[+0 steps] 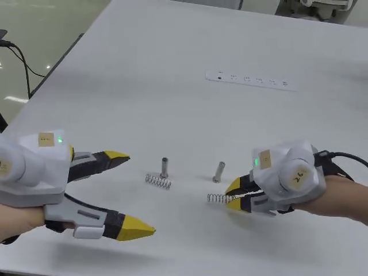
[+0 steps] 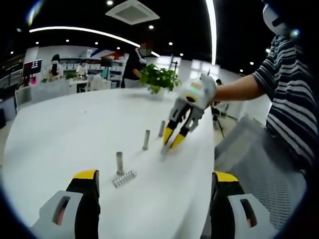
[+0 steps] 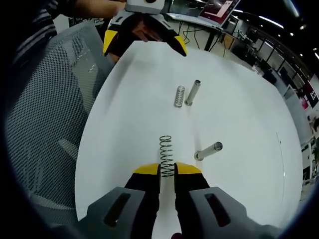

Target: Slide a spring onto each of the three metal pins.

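One coiled wire spring (image 3: 166,149), pinched by right gripper (image 3: 167,170) (left gripper (image 1: 137,192) gapes), next needs aligning over the adjacent steel pin (image 3: 208,150).

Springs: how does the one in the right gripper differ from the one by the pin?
The gripped spring is clamped at one end by the right gripper, jutting past its tips; the loose spring lies free on the table. The loose spring sits beside a standing pin; the gripped spring is clear of the pins. Both are similar-looking metal coils.

Bare table (image 1: 172,103) all round; two pins (image 1: 164,167) and a loose spring (image 1: 158,181) obstruct mid-table.
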Demonstrator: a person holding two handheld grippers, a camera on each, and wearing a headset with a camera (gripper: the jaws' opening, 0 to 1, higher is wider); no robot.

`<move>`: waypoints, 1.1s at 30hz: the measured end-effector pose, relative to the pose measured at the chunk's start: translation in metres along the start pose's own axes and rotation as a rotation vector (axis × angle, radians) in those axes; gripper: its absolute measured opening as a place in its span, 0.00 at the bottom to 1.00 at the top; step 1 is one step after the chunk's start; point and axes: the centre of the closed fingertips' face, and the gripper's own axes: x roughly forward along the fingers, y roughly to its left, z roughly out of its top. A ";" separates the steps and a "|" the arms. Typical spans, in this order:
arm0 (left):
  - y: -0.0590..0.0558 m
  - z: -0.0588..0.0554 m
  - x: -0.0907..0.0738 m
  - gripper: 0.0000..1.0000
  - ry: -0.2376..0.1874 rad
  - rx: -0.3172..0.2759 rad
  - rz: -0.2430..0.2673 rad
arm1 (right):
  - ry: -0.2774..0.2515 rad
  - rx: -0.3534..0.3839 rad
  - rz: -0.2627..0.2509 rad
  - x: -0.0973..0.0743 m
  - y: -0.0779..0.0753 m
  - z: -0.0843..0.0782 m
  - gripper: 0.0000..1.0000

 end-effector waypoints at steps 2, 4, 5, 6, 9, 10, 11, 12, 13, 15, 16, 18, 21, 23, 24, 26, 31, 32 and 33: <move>-0.003 0.000 0.002 0.89 0.005 0.005 -0.013 | -0.006 0.006 -0.006 -0.005 0.001 0.001 0.07; -0.005 0.000 0.005 0.87 0.015 0.010 -0.025 | -0.015 0.010 -0.014 -0.010 0.001 0.002 0.07; -0.006 -0.001 0.006 0.84 0.025 0.012 -0.033 | -0.017 0.015 -0.019 -0.012 0.001 0.001 0.07; -0.008 -0.001 0.008 0.83 0.029 0.016 -0.042 | -0.018 0.016 -0.020 -0.013 0.002 0.002 0.07; -0.012 0.000 0.013 0.82 0.031 0.024 -0.059 | -0.025 0.021 -0.026 -0.018 0.003 0.003 0.07; -0.014 0.001 0.014 0.80 0.030 0.026 -0.066 | -0.029 0.021 -0.029 -0.020 0.003 0.004 0.07; -0.015 0.002 0.017 0.79 0.030 0.029 -0.072 | -0.029 0.021 -0.031 -0.020 0.003 0.004 0.07; -0.015 0.002 0.019 0.79 0.032 0.034 -0.075 | -0.031 0.022 -0.033 -0.022 0.003 0.005 0.07; -0.017 0.003 0.021 0.79 0.032 0.040 -0.083 | -0.033 0.024 -0.034 -0.023 0.004 0.006 0.07; -0.019 0.002 0.026 0.78 0.043 0.043 -0.098 | -0.039 0.023 -0.030 -0.025 0.006 0.009 0.07; -0.020 0.002 0.028 0.77 0.046 0.050 -0.106 | -0.040 0.021 -0.027 -0.026 0.008 0.010 0.07; -0.024 0.002 0.033 0.74 0.059 0.065 -0.123 | -0.040 0.013 -0.024 -0.027 0.011 0.012 0.07; -0.026 0.003 0.040 0.73 0.071 0.082 -0.142 | -0.049 0.008 -0.026 -0.029 0.012 0.017 0.07; -0.027 0.005 0.046 0.70 0.071 0.089 -0.151 | -0.054 0.009 -0.029 -0.029 0.012 0.020 0.07; -0.028 0.006 0.050 0.69 0.071 0.092 -0.161 | -0.055 0.009 -0.029 -0.029 0.013 0.021 0.07; -0.031 0.008 0.056 0.65 0.072 0.098 -0.176 | -0.058 0.007 -0.030 -0.030 0.014 0.023 0.07; -0.038 0.013 0.074 0.56 0.066 0.117 -0.215 | -0.059 0.008 -0.029 -0.029 0.015 0.026 0.07; -0.039 0.012 0.079 0.55 0.073 0.122 -0.219 | -0.058 0.008 -0.030 -0.029 0.015 0.026 0.07; -0.039 0.011 0.082 0.53 0.079 0.128 -0.223 | -0.057 0.009 -0.030 -0.029 0.015 0.026 0.07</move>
